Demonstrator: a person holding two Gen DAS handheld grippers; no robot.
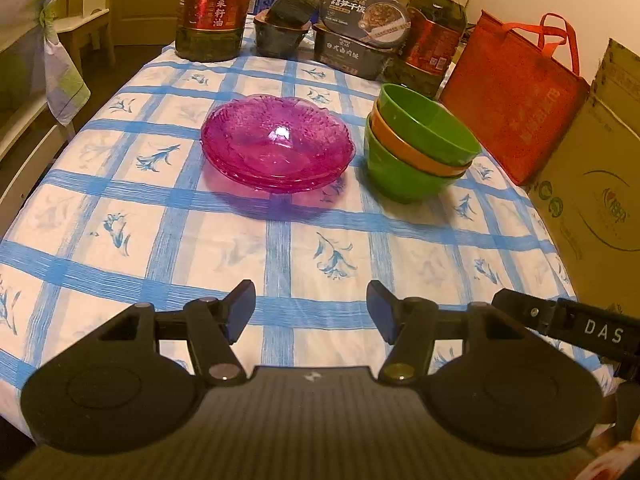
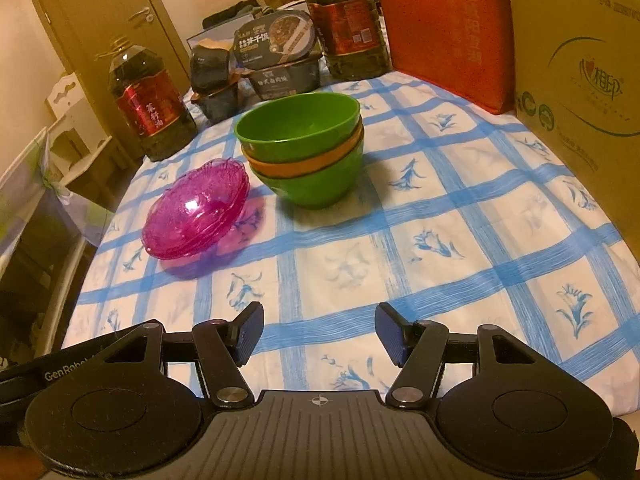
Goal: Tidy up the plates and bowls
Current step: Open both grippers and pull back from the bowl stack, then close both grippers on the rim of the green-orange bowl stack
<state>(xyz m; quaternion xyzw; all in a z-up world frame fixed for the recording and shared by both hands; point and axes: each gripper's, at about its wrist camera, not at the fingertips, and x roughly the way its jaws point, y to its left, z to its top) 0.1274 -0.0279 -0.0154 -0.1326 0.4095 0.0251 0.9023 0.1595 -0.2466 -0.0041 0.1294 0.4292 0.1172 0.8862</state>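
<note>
A nested stack of translucent magenta glass plates (image 1: pixel 277 145) is sitting near the middle of the bench (image 1: pixel 120 216), and just beside it, apart by a narrow strip of cloth, a stack of three plastic bowls (image 1: pixel 420 144), green over orange over green, is standing upright. With plates on plates and bowls in bowls, the sorting is looking largely done, and the work appears to be at its closing step. Both tools are hanging back over the near edge, well apart from the dishes: the left gripper (image 1: pixel 311 308) is showing its jaws spread wide with nothing between them, and the right gripper (image 2: pixel 319 330) is doing the same. Any further move would likely call for reaching forward and closing on a rim, gently with the glass. A white cloth with a blue grid and blue flower sprigs is covering the bench. Along its far side, two large bottles of dark cooking oil (image 1: pixel 214 8), black boxed ready meals (image 1: pixel 360 28), an orange fabric tote bag (image 1: pixel 516 92) and a brown cardboard carton (image 2: pixel 580 72) are crowding together, and a tan door (image 2: pixel 92 20) is closing off the room behind.
</note>
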